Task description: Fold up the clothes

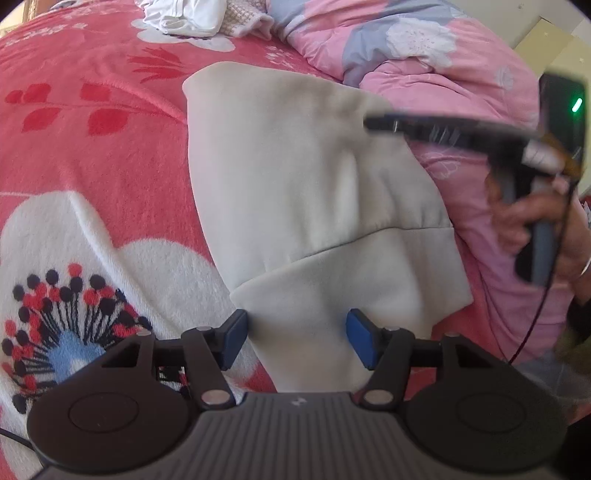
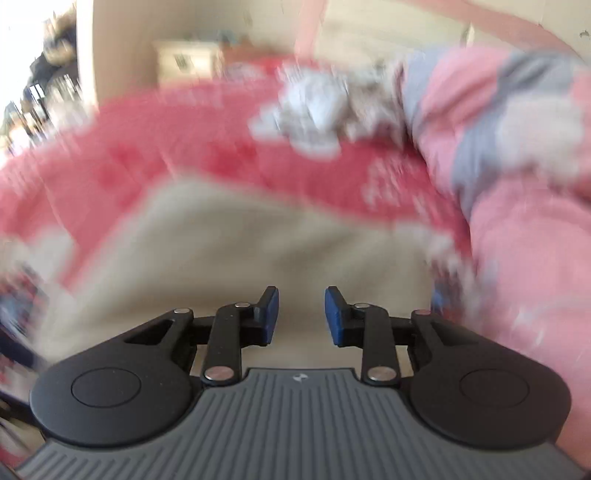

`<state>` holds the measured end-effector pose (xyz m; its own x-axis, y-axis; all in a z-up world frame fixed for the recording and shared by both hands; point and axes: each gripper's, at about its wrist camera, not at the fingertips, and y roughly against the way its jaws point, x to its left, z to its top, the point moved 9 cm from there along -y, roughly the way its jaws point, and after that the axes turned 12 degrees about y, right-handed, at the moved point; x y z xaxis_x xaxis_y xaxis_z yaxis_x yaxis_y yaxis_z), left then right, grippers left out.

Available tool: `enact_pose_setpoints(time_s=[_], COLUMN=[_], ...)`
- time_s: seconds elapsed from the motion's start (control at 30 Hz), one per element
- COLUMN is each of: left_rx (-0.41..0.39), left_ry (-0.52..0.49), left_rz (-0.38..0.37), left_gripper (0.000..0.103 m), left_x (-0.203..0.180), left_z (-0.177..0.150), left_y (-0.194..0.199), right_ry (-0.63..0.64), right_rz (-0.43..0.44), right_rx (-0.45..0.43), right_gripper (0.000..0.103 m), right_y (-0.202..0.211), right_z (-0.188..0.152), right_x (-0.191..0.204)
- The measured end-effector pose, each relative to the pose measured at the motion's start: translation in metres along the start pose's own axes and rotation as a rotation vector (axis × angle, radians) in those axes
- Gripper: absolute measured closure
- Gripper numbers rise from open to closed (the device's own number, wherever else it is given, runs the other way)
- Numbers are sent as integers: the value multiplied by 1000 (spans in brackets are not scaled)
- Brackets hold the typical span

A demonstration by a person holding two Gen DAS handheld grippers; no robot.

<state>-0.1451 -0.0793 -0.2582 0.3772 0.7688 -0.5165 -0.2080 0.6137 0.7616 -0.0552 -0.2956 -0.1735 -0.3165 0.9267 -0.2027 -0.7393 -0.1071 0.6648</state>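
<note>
On red blanket point(image 1: 92, 155), cream garment point(image 1: 303, 206), pink quilt point(image 1: 424, 48) beside, white clothes point(image 1: 181, 16) beyond

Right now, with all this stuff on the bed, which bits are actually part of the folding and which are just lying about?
Part of the job:
- cream garment, spread on the bed
- left gripper, open at its hem
- right gripper, open above it

Just lying about:
- red floral blanket underneath
- pink and grey quilt, bunched up
- white clothes at the far end

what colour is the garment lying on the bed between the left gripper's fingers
Plain cream or off-white, no pattern. The garment shows best in the sharp left wrist view.
</note>
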Motion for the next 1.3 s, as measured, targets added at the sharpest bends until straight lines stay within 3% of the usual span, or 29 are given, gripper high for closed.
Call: enact_pose_setpoints(time_s=[0.13,0.27,0.3,0.43,0.53,0.63,0.7,0.9,0.93,1.0,1.03,1.2,1.3], left_rx=[-11,-17,-12,-16,-13,-23,-2,16,13,13,17,18,26], left_ry=[-2,-1,5,-16,-9,-3,15,25,28,34,33,20,24], left_rz=[0,-5,-8,-3,-6,-7,-17,-17,-16,-17,-20,-26,-29], left_gripper=[42,41,41,40,40,40,38,38,38,38,38,38,38], left_x=[0,0,0,0,1,3,5,6,6,5,5,5,7], left_z=[-3,-2,-2,-6,-6,-5,-5,-5,-4,-2,-2,-8,-5], left_y=[0,-1,-2,-2,-3,-4,-6,-9,-9,-11,-12,-6,-5], right_ry=[16,130,107,3,16,88,53,-64,-24,68,97,-8,-58], right_rz=[143,155,164,185,238,204,219,282,285,236,221,194,40], right_rx=[-58,37,30,27,0,65,61,6,14,72,59,-50,-73], right_gripper=[77,78,78,77,77,79,78,81,81,81,79,81,81], right_y=[-12,-87,-91,-59,-49,-91,-119,-77,-85,-129,-136,-71,-41], right_z=[43,25,24,58,81,68,57,100,97,67,60,76,68], right_x=[27,56,54,44,57,72,68,69,77,93,96,72,27])
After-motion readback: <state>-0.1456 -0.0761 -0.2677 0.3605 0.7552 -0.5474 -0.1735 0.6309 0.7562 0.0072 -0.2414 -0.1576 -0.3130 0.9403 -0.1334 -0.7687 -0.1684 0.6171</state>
